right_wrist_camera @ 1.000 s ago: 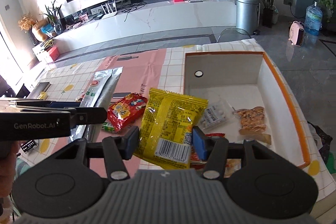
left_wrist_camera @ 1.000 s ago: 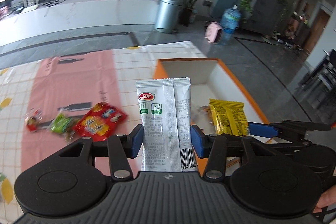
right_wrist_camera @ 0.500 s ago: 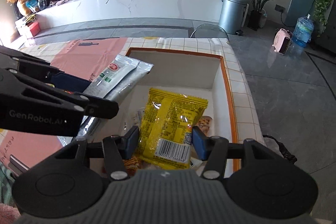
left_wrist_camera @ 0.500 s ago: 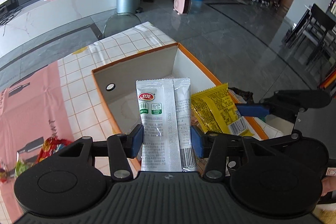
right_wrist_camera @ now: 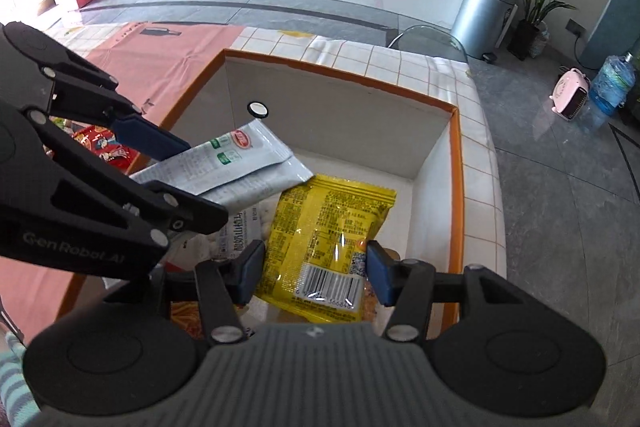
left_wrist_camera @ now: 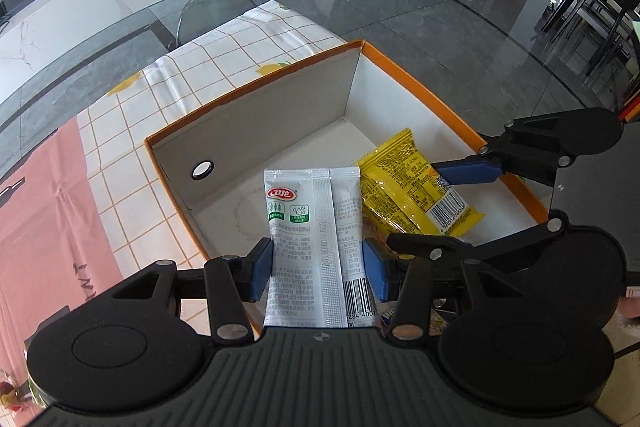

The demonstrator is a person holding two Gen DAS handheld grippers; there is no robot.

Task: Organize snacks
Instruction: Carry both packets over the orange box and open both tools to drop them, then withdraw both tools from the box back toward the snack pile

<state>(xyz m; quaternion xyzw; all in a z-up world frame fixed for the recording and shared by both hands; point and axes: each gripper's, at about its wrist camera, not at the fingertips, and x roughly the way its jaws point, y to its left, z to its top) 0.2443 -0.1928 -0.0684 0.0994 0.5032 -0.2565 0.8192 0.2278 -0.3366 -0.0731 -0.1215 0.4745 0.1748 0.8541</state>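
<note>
Drop-off step. Left gripper (left_wrist_camera: 318, 269) is clamped on a white snack packet (left_wrist_camera: 316, 227), held over the open orange-rimmed box (left_wrist_camera: 256, 95). Right gripper (right_wrist_camera: 314, 275) is clamped on a yellow snack packet (right_wrist_camera: 328, 227), also over the box, at about 3 o'clock of the white one in the left wrist view. Other snacks already lie on the box floor at 6 o'clock. A red packet (right_wrist_camera: 100, 147) sits out on the tablecloth (left_wrist_camera: 224, 51) at 9 o'clock of the box. Likely next: lower both, release inside without fouling each other, then fetch the red one.
</note>
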